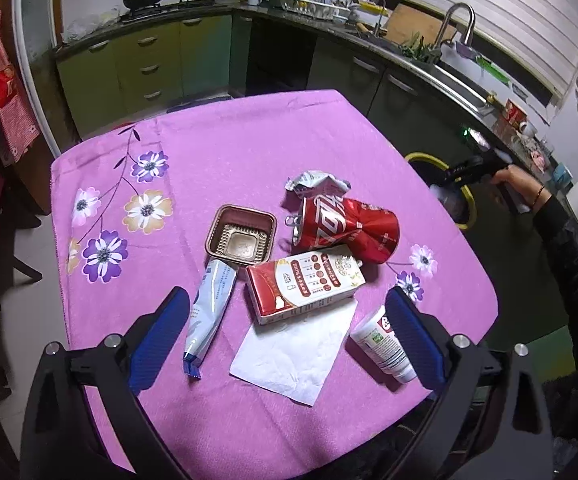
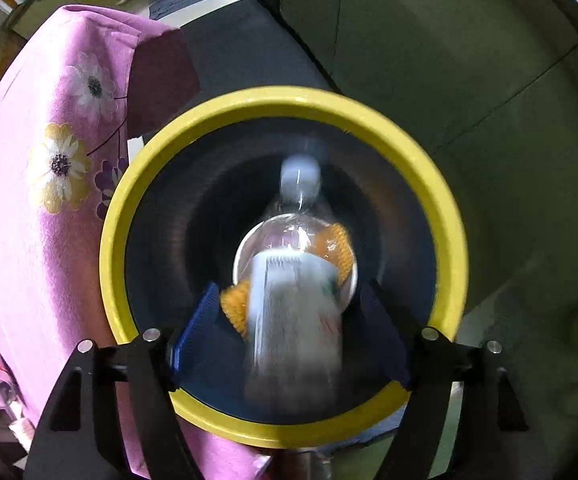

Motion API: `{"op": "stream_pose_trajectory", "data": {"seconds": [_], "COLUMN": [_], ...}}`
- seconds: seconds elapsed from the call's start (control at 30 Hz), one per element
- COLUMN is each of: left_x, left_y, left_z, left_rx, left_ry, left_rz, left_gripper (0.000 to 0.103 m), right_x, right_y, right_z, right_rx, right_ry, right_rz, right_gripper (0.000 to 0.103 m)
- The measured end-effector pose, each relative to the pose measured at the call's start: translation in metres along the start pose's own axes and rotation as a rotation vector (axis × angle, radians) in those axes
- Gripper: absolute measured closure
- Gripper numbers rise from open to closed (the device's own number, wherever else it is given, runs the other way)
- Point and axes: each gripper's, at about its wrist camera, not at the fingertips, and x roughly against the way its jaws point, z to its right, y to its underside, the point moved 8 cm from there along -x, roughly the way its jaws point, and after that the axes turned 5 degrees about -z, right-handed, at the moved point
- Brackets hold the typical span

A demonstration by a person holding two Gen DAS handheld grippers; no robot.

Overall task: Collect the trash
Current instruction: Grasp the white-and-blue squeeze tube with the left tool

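Trash: crushed red can, carton, brown tray, two tubes, napkin clustered mid-table on the pink flowered cloth.
Bin: yellow-rimmed, beside the table's right edge.
Bottle: clear, blurred, inside the bin's mouth.
Right gripper: jaws spread, pads off the bottle.
Left gripper: jaws wide, empty, above the near trash.

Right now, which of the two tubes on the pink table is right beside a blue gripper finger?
The short white tube with the green label. It lies against the left gripper's right-hand finger; the longer blue-white tube sits apart.
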Motion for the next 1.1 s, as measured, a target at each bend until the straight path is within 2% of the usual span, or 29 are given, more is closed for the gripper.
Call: {"op": "stream_pose_trajectory", "data": {"seconds": [0.2,0.37,0.5,0.63,0.73,0.8,0.87,0.97,1.1], "left_x": [-0.022,-0.049,-0.065,-0.087,-0.099,-0.105,-0.11,-0.115,-0.119], "left_y": [0.012,0.029,0.032,0.034,0.035,0.035,0.036,0.039,0.039], "left_z": [-0.002,-0.023,-0.04,-0.053,-0.06,-0.064,-0.068,-0.071,-0.075], "left_rx": [-0.056,-0.116,-0.155,-0.176,-0.17,-0.16,-0.163,-0.161,-0.155], "left_ry": [-0.006,-0.032,-0.021,-0.012,0.008,0.013,0.004,-0.004,-0.006], "left_rz": [-0.058,-0.122,-0.144,-0.192,-0.228,-0.244,-0.259,-0.271,-0.27], "left_gripper": [0.009,0.009,0.009,0.009,0.023,0.037,0.044,0.047,0.057], "right_x": [0.037,0.066,0.092,0.102,0.105,0.109,0.115,0.114,0.105], "right_y": [0.021,0.044,0.067,0.086,0.095,0.1,0.107,0.109,0.106], "right_z": [-0.011,-0.039,-0.062,-0.084,-0.099,-0.112,-0.115,-0.12,-0.126], "right_rx": [0.041,0.097,0.142,0.186,0.218,0.238,0.25,0.262,0.274], "right_ry": [-0.043,-0.095,-0.147,-0.172,-0.173,-0.179,-0.184,-0.19,-0.198], "right_rz": [0.083,0.15,0.21,0.23,0.23,0.232,0.232,0.228,0.217], "right_gripper": [0.029,0.029,0.029,0.029,0.029,0.029,0.029,0.029,0.029]}}
